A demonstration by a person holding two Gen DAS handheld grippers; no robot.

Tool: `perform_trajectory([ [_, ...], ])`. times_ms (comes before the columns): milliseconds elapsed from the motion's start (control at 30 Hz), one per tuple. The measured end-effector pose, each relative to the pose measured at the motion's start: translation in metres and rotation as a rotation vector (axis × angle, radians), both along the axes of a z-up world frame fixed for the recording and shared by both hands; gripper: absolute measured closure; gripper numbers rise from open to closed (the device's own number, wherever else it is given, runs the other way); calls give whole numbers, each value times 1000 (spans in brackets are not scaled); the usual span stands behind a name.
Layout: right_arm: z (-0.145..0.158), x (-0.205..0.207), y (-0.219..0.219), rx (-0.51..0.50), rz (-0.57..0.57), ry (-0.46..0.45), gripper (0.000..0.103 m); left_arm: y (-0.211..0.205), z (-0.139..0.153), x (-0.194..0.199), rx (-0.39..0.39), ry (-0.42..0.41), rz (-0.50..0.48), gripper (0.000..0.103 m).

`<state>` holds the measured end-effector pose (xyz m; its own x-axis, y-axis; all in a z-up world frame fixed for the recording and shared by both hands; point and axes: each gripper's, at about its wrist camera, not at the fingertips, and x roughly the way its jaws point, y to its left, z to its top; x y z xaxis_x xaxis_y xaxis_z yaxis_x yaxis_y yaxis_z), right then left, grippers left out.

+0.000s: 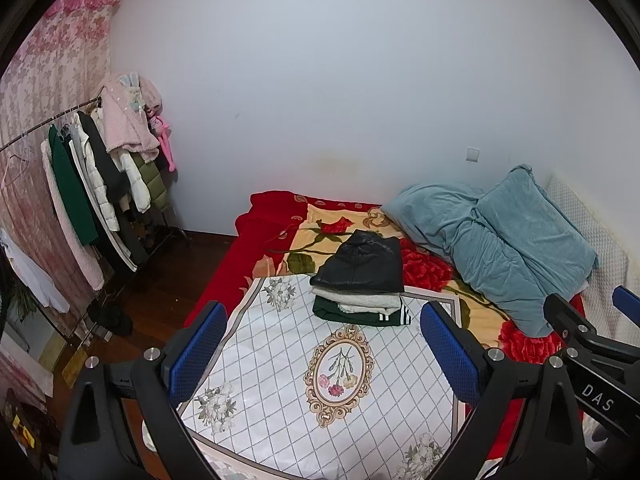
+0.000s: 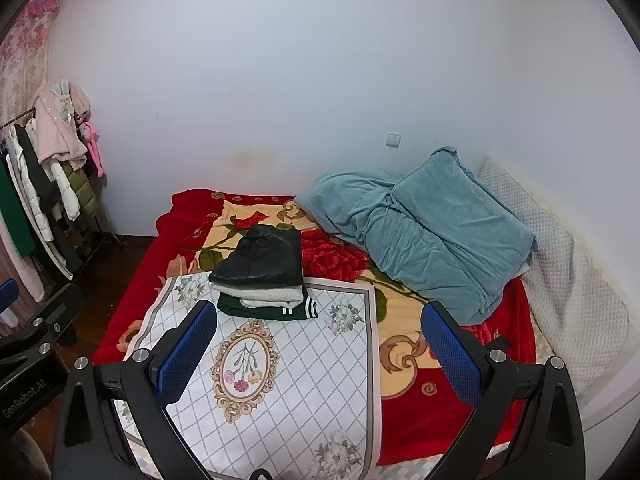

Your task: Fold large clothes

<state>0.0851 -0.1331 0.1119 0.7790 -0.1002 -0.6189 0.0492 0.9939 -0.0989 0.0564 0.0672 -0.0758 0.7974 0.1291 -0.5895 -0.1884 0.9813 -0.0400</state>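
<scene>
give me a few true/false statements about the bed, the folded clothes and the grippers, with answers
1. Both grippers are open and hold nothing. True: the left gripper and the right gripper have their jaws wide apart, with no cloth between them.
2. The black garment lies on top of the stack. True.
3. The green garment is the middle layer. False: it is at the bottom, under the grey garment.
4. The stack sits on the blue duvet. False: it rests at the far edge of the white mat, apart from the duvet.
5. A clothes rack stands left of the bed. True.
</scene>
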Motion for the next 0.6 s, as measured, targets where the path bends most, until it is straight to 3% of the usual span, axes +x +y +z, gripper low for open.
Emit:
perform_trajectory([
  [600, -8, -3, 0, -6, 9, -4, 0, 4, 0, 5, 0, -2, 8, 4],
])
